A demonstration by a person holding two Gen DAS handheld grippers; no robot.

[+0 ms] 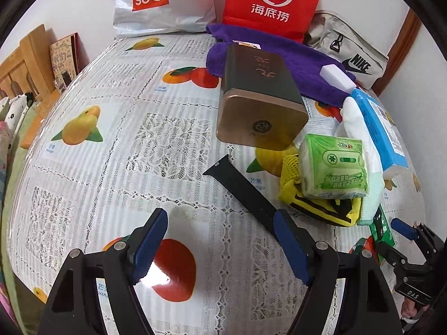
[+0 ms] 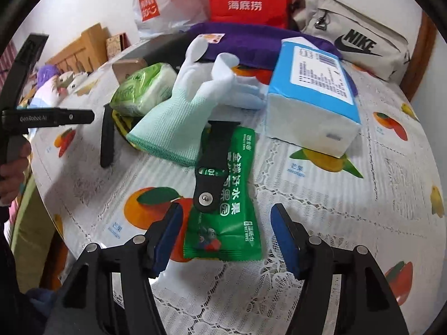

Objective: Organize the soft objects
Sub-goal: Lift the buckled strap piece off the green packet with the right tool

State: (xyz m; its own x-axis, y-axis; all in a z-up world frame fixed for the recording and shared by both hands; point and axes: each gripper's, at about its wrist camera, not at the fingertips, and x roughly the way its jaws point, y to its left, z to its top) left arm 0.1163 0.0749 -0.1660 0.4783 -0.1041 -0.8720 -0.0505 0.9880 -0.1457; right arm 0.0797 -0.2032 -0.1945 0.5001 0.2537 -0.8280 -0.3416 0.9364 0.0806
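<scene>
jaws on our left gripper (image 1: pixel 220 240) stand apart over bare tablecloth (image 1: pixel 117 145), gripping nothing; a black strap (image 1: pixel 245 192) lies just beside its right finger. our right gripper (image 2: pixel 226 231) is spread, pads clear of the green wet-wipe packet (image 2: pixel 226 223) lying flat between them. a mint glove (image 2: pixel 181 114) rests behind, near the tissue pack (image 2: pixel 310 103).
</scene>
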